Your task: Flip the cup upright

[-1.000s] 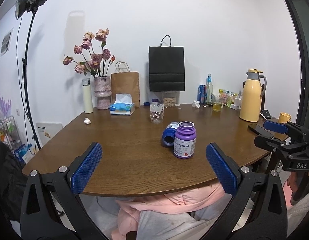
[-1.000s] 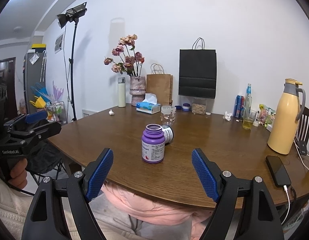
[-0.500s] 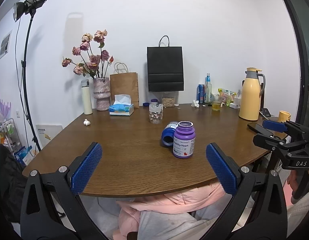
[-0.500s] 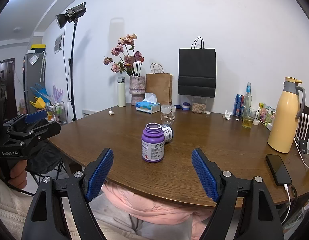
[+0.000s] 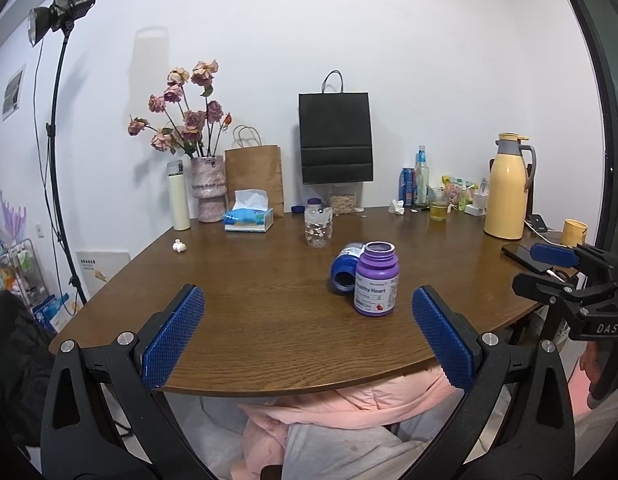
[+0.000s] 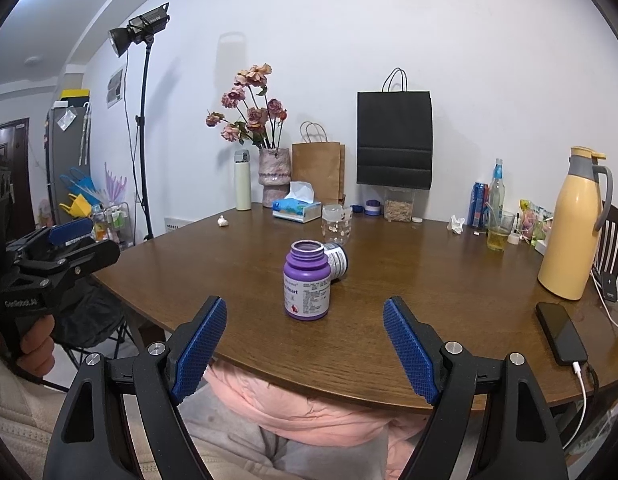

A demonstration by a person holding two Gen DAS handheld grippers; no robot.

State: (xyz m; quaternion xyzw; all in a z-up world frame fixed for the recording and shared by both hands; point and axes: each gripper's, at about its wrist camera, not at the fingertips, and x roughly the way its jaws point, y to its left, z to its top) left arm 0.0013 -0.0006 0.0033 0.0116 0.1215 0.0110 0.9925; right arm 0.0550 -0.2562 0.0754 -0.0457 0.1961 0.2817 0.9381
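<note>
A purple open-mouthed bottle (image 5: 376,280) (image 6: 307,285) stands upright near the table's front. Touching it from behind, a blue bottle (image 5: 346,268) (image 6: 336,265) lies on its side, its open mouth facing the left wrist view. Farther back stands a clear patterned glass cup (image 5: 317,227) (image 6: 336,224); I cannot tell which way up it is. My left gripper (image 5: 309,332) and right gripper (image 6: 305,344) are both open and empty, held short of the table's near edge (image 5: 293,384). The bottles lie ahead of both, apart from the fingers.
A tissue box (image 5: 249,218), flower vase (image 5: 207,188), paper bags, cans and a drinking glass line the back. At the right stand a yellow thermos (image 5: 507,196), a phone (image 6: 561,332) on a cable and a yellow mug (image 5: 575,232). A person's pink-clad lap is below the table.
Almost nothing differs. Both views have drifted very slightly; the bottles and the open grippers stay where they were.
</note>
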